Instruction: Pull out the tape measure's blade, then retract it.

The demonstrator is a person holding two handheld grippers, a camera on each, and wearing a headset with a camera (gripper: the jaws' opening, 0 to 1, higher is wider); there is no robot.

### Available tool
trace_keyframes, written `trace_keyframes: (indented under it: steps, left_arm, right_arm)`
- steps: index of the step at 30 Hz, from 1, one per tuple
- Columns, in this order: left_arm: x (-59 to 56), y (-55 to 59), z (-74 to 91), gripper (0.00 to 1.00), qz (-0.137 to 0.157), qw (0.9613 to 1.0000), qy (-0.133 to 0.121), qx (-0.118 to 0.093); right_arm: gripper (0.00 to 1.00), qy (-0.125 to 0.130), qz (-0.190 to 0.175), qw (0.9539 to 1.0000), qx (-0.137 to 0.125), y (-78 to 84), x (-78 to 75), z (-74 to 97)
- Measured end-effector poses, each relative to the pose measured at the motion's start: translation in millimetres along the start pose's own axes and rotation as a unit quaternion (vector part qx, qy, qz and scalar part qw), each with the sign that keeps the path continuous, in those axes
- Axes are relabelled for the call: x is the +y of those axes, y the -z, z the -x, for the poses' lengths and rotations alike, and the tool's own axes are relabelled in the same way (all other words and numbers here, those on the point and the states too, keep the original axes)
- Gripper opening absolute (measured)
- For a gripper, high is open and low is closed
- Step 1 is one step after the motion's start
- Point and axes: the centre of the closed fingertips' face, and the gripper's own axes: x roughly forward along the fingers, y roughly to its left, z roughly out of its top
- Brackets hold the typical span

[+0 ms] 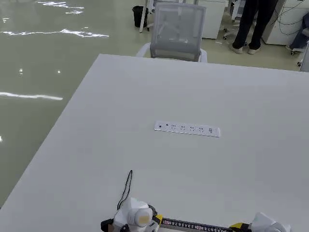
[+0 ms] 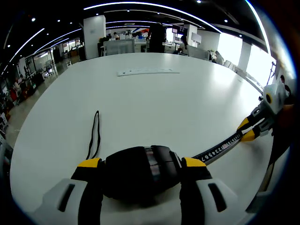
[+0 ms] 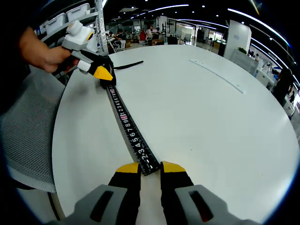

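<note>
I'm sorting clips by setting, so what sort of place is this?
Most likely an open-plan office or lab: a large white table with a power strip on it, a mesh office chair at its far edge, and a glossy floor around it.

White numerals stand on the black tape measure blade point(image 3: 130, 133). In the right gripper view they read 2 through 9, starting just ahead of the right gripper point(image 3: 151, 169), which pinches the blade's end. They run away toward the left gripper point(image 3: 104, 74), and farther figures are too small to read. In the left gripper view, 2 to 7 read on the blade point(image 2: 218, 150), right of the black rounded tape measure case point(image 2: 140, 176) that the left gripper point(image 2: 140, 164) clamps.
</note>
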Motion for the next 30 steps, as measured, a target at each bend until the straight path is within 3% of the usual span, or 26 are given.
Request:
trace_keyframes:
  steps: [30]
  left_arm:
    - [-0.4, 0.6, -1.1, 0.63, 0.002, 1.0000, 0.007, 0.003]
  right_arm:
    - [0.14, -0.012, 0.006, 0.9999, 0.007, -7.0, 5.4, -5.8]
